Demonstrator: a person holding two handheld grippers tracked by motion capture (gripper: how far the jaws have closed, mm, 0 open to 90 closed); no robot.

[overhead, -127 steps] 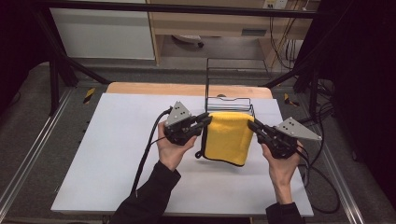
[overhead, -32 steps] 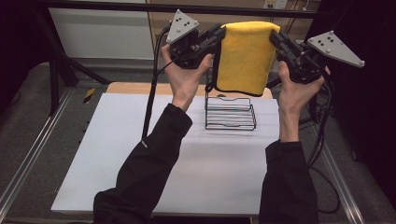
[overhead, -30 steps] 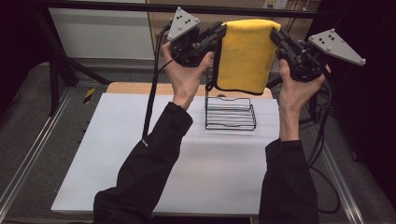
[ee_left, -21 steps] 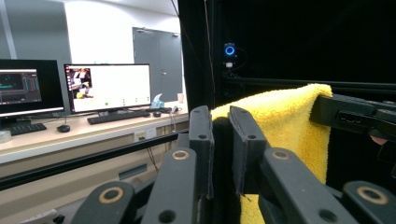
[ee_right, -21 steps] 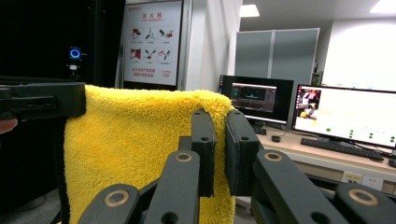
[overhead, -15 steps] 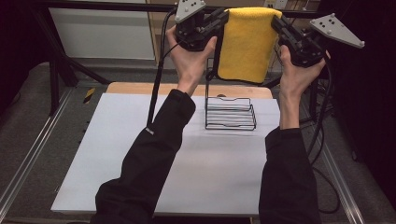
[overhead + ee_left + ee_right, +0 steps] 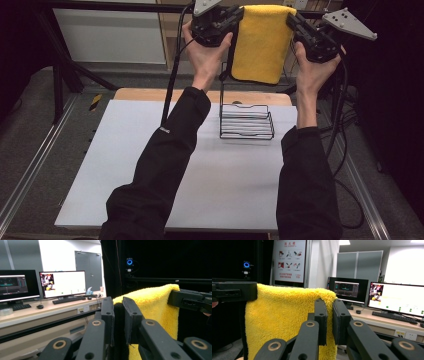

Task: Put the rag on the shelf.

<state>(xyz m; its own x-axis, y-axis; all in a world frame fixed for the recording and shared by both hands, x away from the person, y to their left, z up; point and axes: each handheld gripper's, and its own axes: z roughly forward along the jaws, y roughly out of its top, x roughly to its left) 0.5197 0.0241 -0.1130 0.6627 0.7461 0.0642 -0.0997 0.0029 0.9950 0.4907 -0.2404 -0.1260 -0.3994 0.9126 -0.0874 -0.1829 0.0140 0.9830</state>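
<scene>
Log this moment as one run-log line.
left gripper: shut on yellow fluffy towel | right gripper: shut on towel | towel: held high above black wire rack

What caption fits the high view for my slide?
Left claw and right claw hold a yellow towel stretched high above the wire rack.

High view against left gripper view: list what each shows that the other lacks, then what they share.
High view alone: the white table, the black wire rack standing on it, and both sleeves.
Left gripper view alone: two lit monitors and a keyboard on a desk.
Both: the yellow towel hanging between the left gripper and right gripper, each clamped on a top corner.
</scene>
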